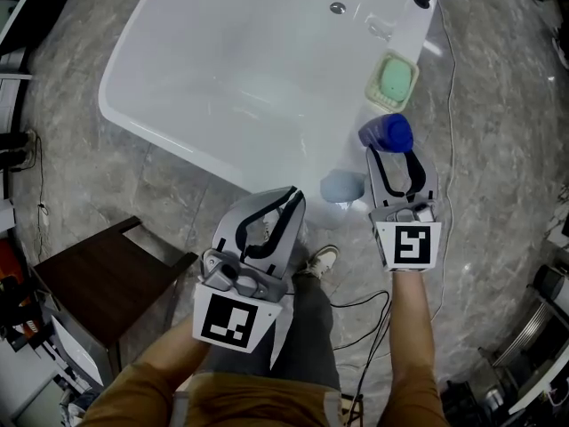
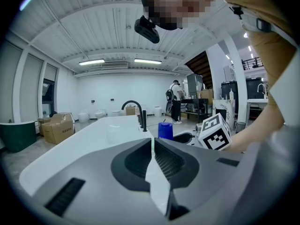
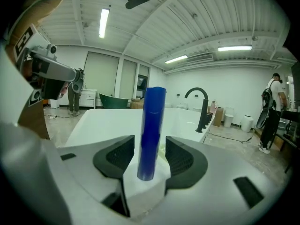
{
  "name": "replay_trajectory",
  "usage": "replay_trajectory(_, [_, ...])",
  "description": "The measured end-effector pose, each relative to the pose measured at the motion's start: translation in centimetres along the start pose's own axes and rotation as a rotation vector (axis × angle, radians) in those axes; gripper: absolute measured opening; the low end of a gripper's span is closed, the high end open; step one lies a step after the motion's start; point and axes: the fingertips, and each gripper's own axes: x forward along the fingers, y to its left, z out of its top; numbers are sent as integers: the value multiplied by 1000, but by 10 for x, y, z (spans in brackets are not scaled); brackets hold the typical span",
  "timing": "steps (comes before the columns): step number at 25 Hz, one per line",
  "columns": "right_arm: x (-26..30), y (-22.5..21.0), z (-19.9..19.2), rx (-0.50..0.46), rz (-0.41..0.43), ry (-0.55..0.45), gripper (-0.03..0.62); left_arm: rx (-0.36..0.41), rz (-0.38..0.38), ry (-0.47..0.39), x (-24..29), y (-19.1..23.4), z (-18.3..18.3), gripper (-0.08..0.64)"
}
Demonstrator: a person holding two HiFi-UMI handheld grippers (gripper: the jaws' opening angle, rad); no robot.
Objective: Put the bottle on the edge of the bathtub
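The bottle [image 3: 151, 125] stands upright on the bathtub [image 1: 151, 127] rim, between the parted jaws of the right hand-held gripper [image 3: 150, 156], seemingly free of both. Placing looks done; next comes backing off straight without tipping it. The left hand-held gripper [image 2: 152, 144] hangs closed and empty beside the bathtub

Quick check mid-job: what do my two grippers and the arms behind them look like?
The left gripper and right gripper match: pale grey bodies with curved jaws lined in black ribbed pads. Each carries a white marker cube printed with black square patterns. The sleeves are mustard-brown.
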Motion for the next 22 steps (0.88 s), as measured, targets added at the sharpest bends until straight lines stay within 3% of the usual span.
replay_trajectory(9, [-31,1,12,-33,-7,33,193,-9,-11,-46,-10,-10,25,23])
replay_trajectory(14, [-50,-1,23,-45,-32,45,161,-15,-19,-56,-20,-17,39,24])
replay_trajectory(22, [-82,10,33,-10,-40,103,26,-16,-30,-64,-42,-27,69,24])
